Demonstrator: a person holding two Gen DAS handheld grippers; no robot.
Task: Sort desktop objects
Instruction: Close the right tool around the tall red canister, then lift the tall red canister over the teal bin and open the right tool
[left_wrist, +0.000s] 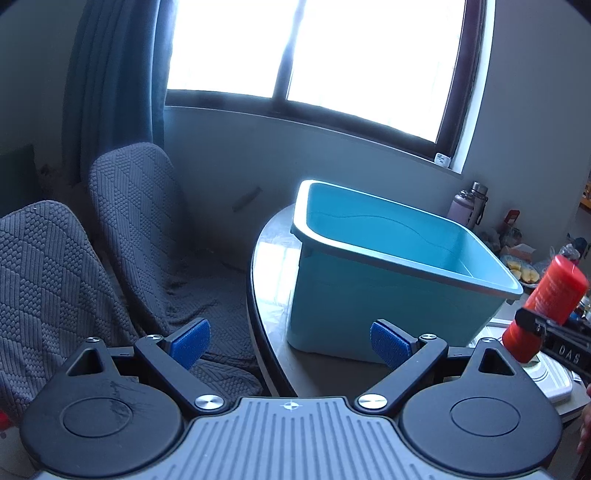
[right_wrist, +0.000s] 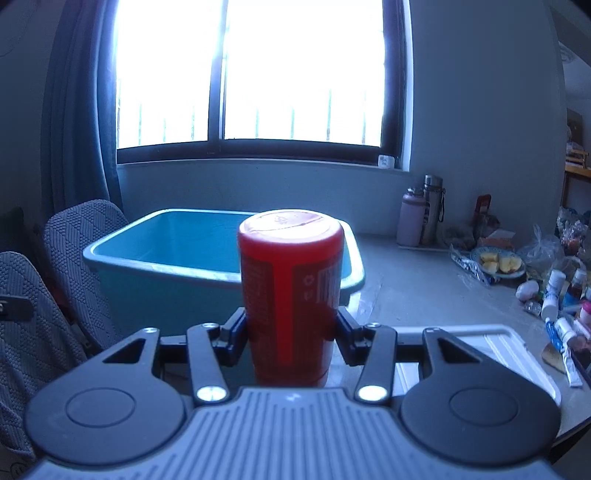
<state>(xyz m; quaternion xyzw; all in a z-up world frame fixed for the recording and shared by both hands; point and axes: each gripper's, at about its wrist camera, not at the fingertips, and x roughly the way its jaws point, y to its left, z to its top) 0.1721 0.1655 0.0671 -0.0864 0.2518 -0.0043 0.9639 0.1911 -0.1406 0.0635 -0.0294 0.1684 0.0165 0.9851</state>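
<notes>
Right gripper (right_wrist: 291, 332) clamped on red canister (right_wrist: 291, 291), held upright in air just in front of teal bin (right_wrist: 122, 273). Left gripper (left_wrist: 290, 338) spread wide, nothing between blue pads (left_wrist: 190, 341), near bin's front left corner. Bin standing on grey table (right_wrist: 413, 291); two bottles (right_wrist: 421, 212) behind bin to its right.

Counting the things by the window

There is one red can (right_wrist: 291, 295), one blue tub (right_wrist: 184, 254), two grey chairs (left_wrist: 136, 221), two tall bottles (right_wrist: 421, 214) and one plate (right_wrist: 498, 264) of yellow food.
</notes>
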